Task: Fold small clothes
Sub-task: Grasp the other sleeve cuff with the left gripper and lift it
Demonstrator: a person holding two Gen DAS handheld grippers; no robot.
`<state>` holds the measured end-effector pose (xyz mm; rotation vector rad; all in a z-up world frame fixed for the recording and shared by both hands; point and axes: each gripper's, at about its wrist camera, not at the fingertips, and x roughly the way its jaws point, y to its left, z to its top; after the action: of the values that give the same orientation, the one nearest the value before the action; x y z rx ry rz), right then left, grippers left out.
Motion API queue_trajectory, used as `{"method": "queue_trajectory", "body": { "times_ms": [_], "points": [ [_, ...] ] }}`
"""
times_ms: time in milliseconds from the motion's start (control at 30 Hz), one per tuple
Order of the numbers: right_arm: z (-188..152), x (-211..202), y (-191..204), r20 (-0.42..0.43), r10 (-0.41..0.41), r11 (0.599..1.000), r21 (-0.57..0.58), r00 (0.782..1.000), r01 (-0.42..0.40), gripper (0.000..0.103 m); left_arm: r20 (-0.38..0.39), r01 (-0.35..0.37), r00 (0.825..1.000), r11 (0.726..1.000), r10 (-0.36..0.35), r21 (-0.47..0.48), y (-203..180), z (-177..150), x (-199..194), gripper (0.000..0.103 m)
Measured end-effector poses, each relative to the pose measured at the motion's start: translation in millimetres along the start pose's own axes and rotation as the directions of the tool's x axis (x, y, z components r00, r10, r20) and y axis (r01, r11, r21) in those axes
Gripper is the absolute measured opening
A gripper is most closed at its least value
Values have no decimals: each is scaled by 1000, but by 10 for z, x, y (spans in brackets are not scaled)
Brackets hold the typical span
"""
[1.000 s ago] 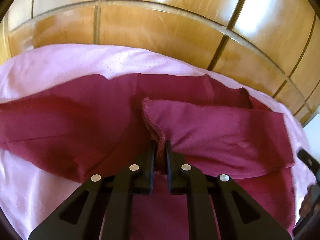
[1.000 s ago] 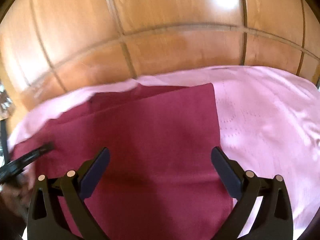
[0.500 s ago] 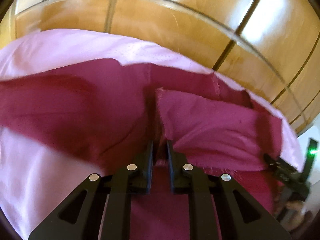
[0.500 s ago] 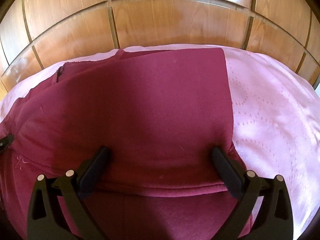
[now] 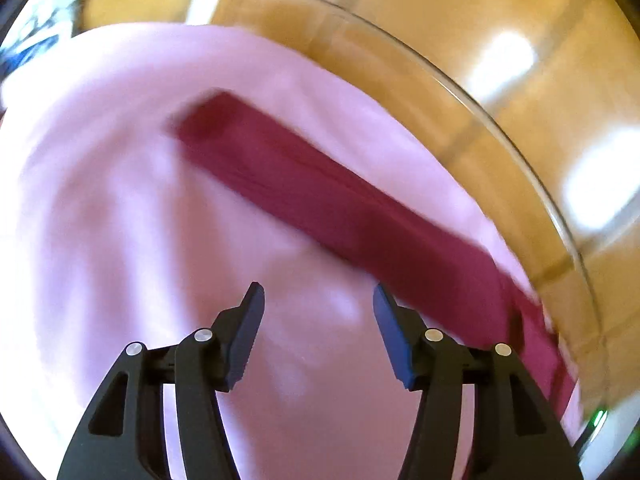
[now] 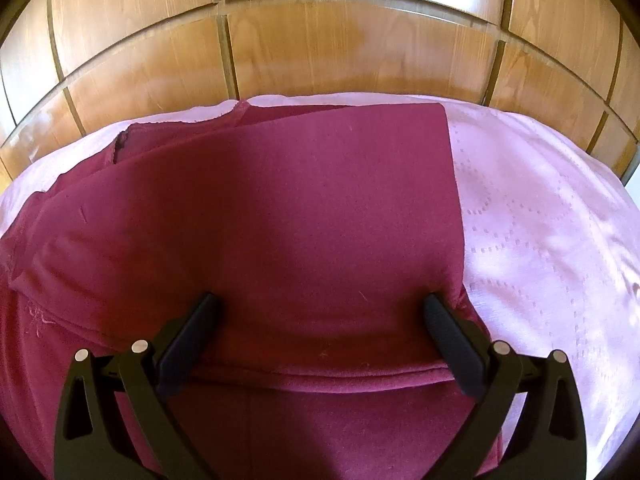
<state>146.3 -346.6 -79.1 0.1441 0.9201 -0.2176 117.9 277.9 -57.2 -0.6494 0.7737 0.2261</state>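
Observation:
A maroon garment [image 6: 304, 216] lies folded on a pink sheet [image 6: 540, 220]. In the right wrist view my right gripper [image 6: 320, 312] is open, its fingers spread wide and resting on the folded top layer near its front edge. In the blurred left wrist view the garment [image 5: 340, 208] shows as a long maroon band running from upper left to lower right. My left gripper [image 5: 318, 300] is open and empty above bare pink sheet [image 5: 120, 240], just short of the garment.
A glossy wooden panelled board [image 6: 340, 40] stands right behind the sheet, also in the left wrist view [image 5: 500, 80]. Pink sheet extends to the right of the garment.
My left gripper has let go of the maroon fabric, opened, and swung away to the left over the pink sheet. My right gripper has stayed open on the fold.

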Motion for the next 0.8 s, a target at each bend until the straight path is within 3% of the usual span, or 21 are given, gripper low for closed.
{"method": "queue_trajectory", "body": {
  "times_ms": [167, 233, 300, 467, 567, 600, 700, 800],
  "points": [
    [5, 0, -4, -6, 1, 1000, -3, 1000, -1, 101, 33, 15, 999, 990, -10, -141, 470, 375, -21, 54],
    [7, 0, -5, -6, 1, 1000, -3, 1000, -1, 101, 31, 18, 999, 985, -13, -172, 560, 488, 38, 47],
    [8, -1, -9, -7, 2, 1000, -3, 1000, -2, 101, 22, 16, 1000, 984, -12, -177, 581, 561, 98, 43],
    [11, -7, -15, -7, 1, 1000, -3, 1000, -1, 101, 5, -90, 996, 987, 92, -134, 583, 762, 343, 42],
    [12, -8, -18, -7, 1, 1000, -4, 1000, -1, 101, 3, -155, 988, 984, 155, -86, 602, 849, 485, 23],
    [15, -6, -16, -7, 1, 1000, -4, 1000, -1, 101, 1, -160, 987, 984, 160, -74, 588, 875, 500, 12],
    [16, -8, -14, -7, 1, 1000, -4, 1000, -1, 101, 7, -108, 994, 993, 108, -49, 447, 891, 414, 8],
    [19, -8, -14, -6, -1, 1000, -5, 1000, 1, 101, 28, 25, 999, 999, -26, 35, 63, 777, 199, 8]
  ]
}}
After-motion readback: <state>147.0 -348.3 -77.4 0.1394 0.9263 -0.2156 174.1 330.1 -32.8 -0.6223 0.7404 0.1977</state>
